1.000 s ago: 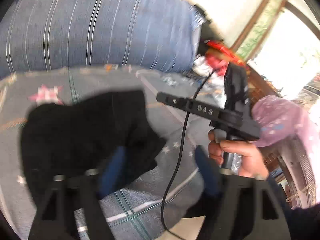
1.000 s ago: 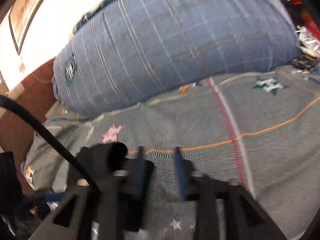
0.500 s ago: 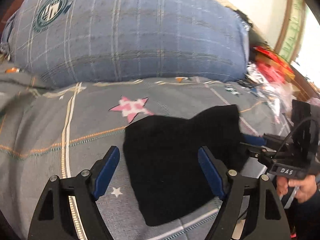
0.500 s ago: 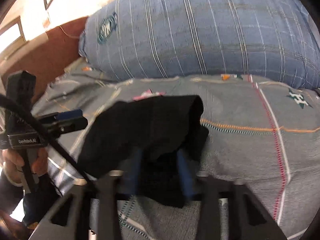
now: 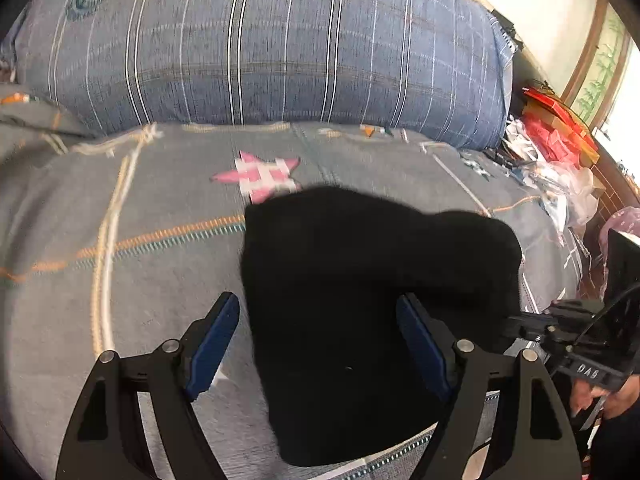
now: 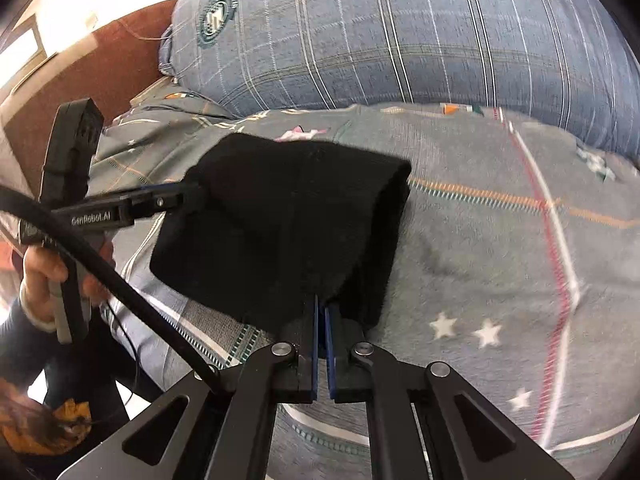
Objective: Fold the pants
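Note:
The black pants lie folded into a compact bundle on the grey patterned bedsheet. My left gripper is open, its blue pads on either side of the bundle's near left part, not pinching it. In the right wrist view the pants spread ahead, and my right gripper is shut on their near edge. The left gripper shows there at the bundle's left side. The right gripper shows in the left wrist view at the bundle's right edge.
A large blue plaid pillow lies behind the pants. Red boxes and plastic bags clutter the right side. A brown headboard stands at the left. A black cable crosses in front of the right gripper.
The right gripper has closed fully on the pants' near edge and the bundle has flattened. The left gripper has come closer over the bundle, still open.

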